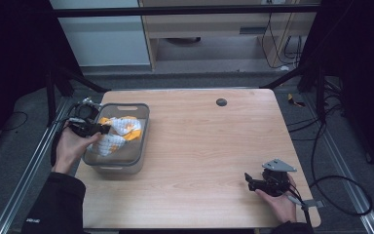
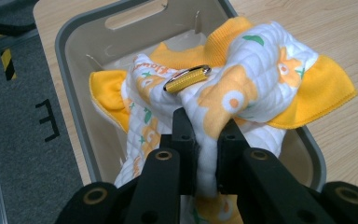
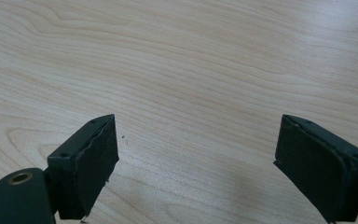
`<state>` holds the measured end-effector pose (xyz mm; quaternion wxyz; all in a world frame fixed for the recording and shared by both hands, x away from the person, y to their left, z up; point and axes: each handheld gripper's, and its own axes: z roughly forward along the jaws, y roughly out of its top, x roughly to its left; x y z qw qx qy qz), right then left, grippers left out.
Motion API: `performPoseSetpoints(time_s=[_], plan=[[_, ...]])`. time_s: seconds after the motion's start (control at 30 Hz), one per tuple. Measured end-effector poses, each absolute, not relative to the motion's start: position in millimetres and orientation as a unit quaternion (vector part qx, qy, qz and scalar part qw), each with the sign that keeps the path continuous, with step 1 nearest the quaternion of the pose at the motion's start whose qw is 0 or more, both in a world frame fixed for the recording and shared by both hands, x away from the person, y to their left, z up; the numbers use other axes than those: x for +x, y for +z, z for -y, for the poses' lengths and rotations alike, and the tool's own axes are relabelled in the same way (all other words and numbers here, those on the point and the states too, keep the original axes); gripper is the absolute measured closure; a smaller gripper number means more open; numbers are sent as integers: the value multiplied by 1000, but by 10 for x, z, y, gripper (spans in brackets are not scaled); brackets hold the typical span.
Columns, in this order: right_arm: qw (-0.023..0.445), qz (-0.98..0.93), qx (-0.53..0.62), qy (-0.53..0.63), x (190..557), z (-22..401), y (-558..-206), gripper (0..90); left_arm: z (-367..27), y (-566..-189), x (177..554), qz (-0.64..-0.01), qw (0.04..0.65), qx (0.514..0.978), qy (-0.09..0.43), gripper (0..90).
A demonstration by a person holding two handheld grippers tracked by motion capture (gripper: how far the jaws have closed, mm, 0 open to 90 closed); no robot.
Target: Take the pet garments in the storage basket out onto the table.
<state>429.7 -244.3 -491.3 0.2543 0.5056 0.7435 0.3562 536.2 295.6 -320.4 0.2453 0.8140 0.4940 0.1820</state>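
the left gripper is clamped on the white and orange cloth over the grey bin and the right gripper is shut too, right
Not quite: the right gripper is open, its jaws wide apart over bare table in the right gripper view. The left gripper does clamp the cloth over the grey bin.

Before you, a light wooden table [image 1: 199, 141], a small dark round grommet [image 1: 221, 102] set into its far edge, grey floor [image 1: 24, 146] around it, black cables [image 1: 338, 192] right of it, a pale cabinet [image 1: 112, 39] beyond it.

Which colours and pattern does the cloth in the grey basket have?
The cloth is white and quilted, with orange flowers and yellow-orange edges. The left gripper view shows it best.
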Motion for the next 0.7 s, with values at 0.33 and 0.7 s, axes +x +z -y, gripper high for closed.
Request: performPoseSetpoints(time_s=[0.33,0.7], plan=[[254,-744,506,356,4296,2443,-4912,130,-2960,-3077,5299,-486,256,814,189,817],[254,-743,506,357,4292,2444,-4908,130,-2924,-2945,5193,-466,269,820,196,817]])
